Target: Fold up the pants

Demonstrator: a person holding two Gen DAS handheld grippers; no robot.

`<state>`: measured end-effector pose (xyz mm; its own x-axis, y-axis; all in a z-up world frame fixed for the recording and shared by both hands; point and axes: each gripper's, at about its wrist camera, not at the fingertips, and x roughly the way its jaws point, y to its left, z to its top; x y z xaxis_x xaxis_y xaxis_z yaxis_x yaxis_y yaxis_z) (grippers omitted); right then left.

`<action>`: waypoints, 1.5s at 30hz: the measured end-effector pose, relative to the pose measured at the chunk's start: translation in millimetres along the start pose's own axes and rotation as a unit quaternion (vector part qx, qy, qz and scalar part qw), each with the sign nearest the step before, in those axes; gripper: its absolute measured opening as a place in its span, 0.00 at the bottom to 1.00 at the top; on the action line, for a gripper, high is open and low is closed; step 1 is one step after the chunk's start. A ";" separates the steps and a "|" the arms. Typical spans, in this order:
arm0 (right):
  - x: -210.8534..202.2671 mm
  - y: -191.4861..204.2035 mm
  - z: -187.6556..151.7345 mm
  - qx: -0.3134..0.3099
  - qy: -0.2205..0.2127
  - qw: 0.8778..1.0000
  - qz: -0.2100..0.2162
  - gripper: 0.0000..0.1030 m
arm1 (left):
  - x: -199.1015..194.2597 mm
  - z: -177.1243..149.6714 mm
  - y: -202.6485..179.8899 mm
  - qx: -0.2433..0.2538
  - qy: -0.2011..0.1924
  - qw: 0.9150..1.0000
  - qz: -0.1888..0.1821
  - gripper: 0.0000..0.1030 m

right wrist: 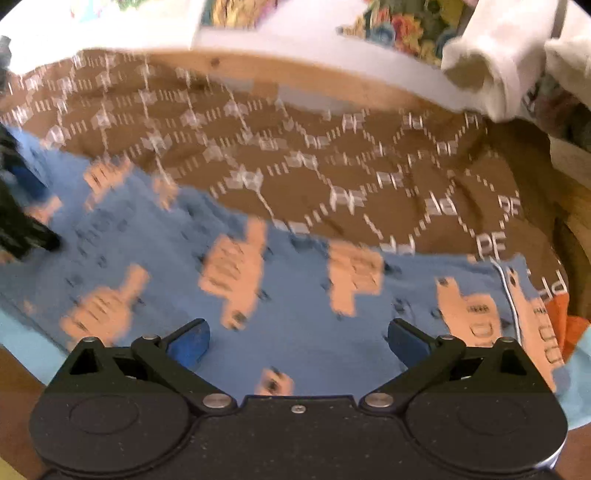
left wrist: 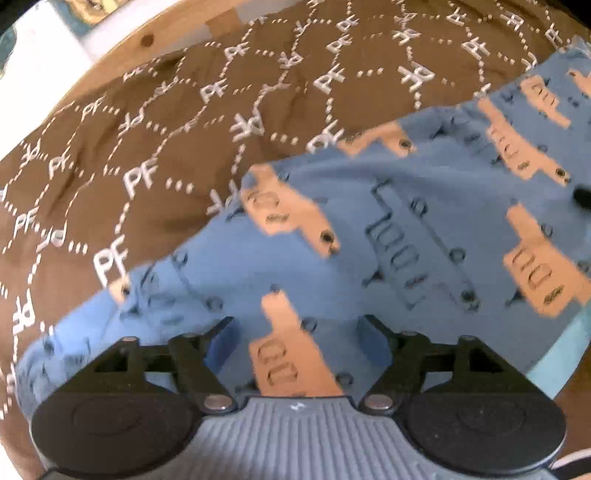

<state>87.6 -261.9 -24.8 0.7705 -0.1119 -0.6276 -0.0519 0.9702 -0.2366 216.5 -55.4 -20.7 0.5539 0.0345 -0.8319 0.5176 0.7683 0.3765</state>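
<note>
- Blue pants with a thumbs-up print lie flat on the brown patterned bedspread, nearer me than its wooden bed edge.
- My left claw and right claw both gape above the pants, gripping nothing.
- Risk, I judge: pinching the bedspread too and dragging it.
- No containers visible.

One pair of blue pants printed with thumbs-up hands, one brown cover patterned with "PF" letters, one wooden frame edge, one white garment, two hand-held grippers, the left and the right, each with two blue-padded fingers
</note>
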 end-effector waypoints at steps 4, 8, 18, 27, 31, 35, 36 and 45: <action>-9.5 -29.1 0.5 0.042 -0.006 0.999 -0.013 0.99 | -8.8 13.6 4.8 -0.018 0.018 1.000 -0.004 0.82; -46.1 -60.0 -4.3 0.079 -0.052 0.994 -0.047 0.99 | -30.3 44.8 -0.2 -0.031 -0.014 0.999 -0.043 0.86; -59.2 -145.9 -37.5 0.249 -0.098 0.963 -0.020 0.99 | -66.7 189.4 -97.8 0.053 -0.085 0.982 -0.162 0.92; -46.5 -155.0 -50.7 0.286 -0.072 0.955 -0.001 0.99 | -57.1 257.7 -207.1 0.146 -0.121 0.968 -0.167 0.93; -35.9 -143.0 -49.3 0.245 -0.053 0.968 -0.003 0.99 | -28.4 258.3 -242.1 0.159 -0.068 0.978 -0.117 0.91; -35.2 -139.0 -49.4 0.239 -0.049 0.970 0.005 0.99 | -17.9 256.1 -244.8 0.146 -0.055 0.982 -0.107 0.94; -36.0 -140.2 -49.7 0.244 -0.050 0.968 0.009 0.99 | -16.8 256.1 -242.0 0.142 -0.053 0.982 -0.110 0.94; -45.2 -148.9 -51.4 0.281 -0.043 0.959 0.002 0.87 | -10.3 247.6 -240.7 0.141 -0.063 0.983 -0.099 0.96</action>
<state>27.8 -412.4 0.6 0.8215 -0.1124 -0.5590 0.2765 0.9359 0.2182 247.7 -398.9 -1.7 0.4904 -0.1909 -0.8503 0.7740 0.5437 0.3244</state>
